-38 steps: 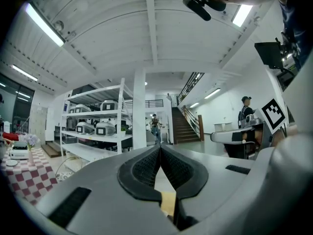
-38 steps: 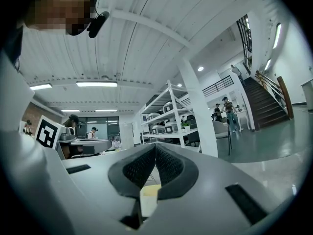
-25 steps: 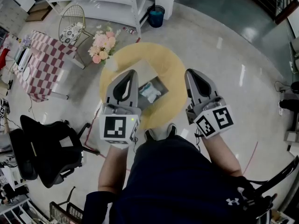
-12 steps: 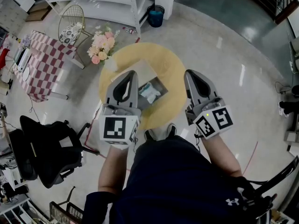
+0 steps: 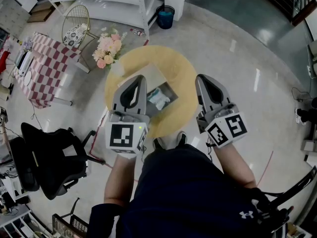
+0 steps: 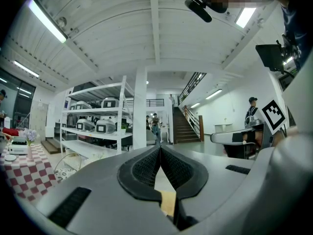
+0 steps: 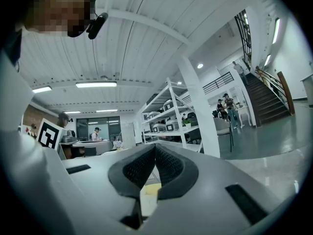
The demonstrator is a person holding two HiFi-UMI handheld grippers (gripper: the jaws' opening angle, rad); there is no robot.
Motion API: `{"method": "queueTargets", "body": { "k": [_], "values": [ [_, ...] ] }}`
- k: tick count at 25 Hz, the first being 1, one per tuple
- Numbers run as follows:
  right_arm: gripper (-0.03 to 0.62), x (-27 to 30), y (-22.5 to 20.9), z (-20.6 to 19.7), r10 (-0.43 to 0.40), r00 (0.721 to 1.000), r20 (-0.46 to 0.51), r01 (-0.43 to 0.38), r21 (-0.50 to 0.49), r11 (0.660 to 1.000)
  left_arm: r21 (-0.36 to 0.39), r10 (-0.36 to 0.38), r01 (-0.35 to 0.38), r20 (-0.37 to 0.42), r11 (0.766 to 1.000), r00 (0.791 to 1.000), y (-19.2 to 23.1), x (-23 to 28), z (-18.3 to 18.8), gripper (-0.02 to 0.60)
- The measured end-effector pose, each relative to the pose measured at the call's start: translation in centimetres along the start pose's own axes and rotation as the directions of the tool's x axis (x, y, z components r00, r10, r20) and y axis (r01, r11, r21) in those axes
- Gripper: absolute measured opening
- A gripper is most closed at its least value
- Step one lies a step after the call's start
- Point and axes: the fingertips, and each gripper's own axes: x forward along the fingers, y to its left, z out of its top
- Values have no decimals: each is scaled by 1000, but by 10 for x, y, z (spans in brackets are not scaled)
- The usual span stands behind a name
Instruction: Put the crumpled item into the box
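Closed left tongs, right tongs; one box, one crumpled item.

Glossy floor, white shelving, checkered table

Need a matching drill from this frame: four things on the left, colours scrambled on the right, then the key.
Things:
1. round table
2. bin
3. office chair
4. tablecloth

Colours:
a. black
b. yellow
c. red and white checks
d. teal

Pairs: 1-b, 2-d, 3-a, 4-c
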Motion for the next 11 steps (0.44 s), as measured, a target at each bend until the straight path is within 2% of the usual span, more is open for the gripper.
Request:
{"method": "queueTargets", "body": {
  "k": [11],
  "values": [
    [3, 1, 0, -1, 2, 1000, -4, -2, 7, 1000, -1, 1, -2, -8, 1000, 1000, 1, 0, -3, 17]
  ]
}}
